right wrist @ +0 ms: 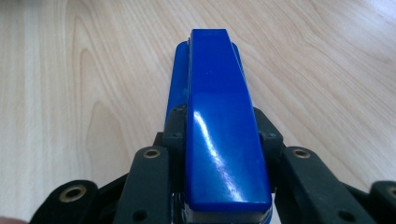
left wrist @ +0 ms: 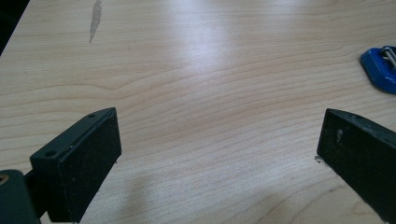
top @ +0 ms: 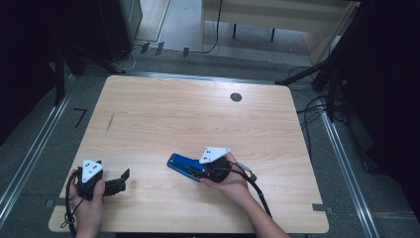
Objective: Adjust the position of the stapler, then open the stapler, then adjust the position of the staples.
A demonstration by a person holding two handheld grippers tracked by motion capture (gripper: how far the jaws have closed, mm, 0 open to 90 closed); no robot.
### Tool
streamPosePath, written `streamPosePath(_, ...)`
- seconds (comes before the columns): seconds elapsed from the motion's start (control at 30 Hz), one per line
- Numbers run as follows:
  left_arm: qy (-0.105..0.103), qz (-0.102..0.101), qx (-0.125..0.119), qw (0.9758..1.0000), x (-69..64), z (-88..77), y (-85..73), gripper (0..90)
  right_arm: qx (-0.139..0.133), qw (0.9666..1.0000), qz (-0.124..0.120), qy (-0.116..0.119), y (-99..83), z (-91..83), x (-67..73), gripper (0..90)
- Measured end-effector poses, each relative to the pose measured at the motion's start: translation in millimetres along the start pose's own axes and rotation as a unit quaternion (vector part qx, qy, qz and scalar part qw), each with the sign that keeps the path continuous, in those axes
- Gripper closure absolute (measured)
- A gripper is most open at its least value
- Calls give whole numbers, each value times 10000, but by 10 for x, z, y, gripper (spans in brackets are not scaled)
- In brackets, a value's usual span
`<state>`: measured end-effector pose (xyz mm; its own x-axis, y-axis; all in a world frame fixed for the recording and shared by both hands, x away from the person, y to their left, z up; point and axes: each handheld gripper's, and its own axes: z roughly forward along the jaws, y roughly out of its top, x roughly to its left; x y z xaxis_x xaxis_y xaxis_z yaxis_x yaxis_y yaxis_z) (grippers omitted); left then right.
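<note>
The right hand-held gripper (top: 200,172) is clamped on a blue stapler (right wrist: 219,126), jaws pressing its two long sides near the back end. The stapler sticks straight out ahead of that gripper, nose pointing away, and looks to sit low over the wooden bench (top: 198,114), maybe resting on it; hard to call. The left hand-held gripper (top: 121,181) sits well off to the side, jaws spread wide with nothing between them, just bare wood.

The step looks like carrying or repositioning the stapler. To do it well, the person should probably keep the squeeze even on both sides so the glossy plastic doesn't slip, and keep the stapler level so its front tip doesn't dig in.

Views are handy here: the right gripper view shows exactly how the pads sit against the stapler's flanks, which the high view hides under the grey plate and the hand. The left gripper view catches the stapler's nose (left wrist: 379,67) off at its far right edge, plus a dark streak (left wrist: 95,18) on the wood ahead.
</note>
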<state>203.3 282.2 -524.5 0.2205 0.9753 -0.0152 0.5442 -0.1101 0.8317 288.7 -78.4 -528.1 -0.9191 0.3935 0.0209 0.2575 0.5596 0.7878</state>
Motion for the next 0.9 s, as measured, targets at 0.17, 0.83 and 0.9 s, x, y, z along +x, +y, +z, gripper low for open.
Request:
streamPosePath(0.17, 7, -15, -14, 10000, 2, -1, -1, 0, 27, 10000, -18, -19, -71, -93, 46, 671)
streamPosePath(0.83, 31, 3, -36, 10000, -6, -7, -2, 0, 34, 10000, -1, 10, -302, -364, 251, 670)
streamPosePath(0.9, 6, 1, -30, 10000, -3, -1, 0, 0, 60, 10000, 5, -13, -313, -385, 270, 670)
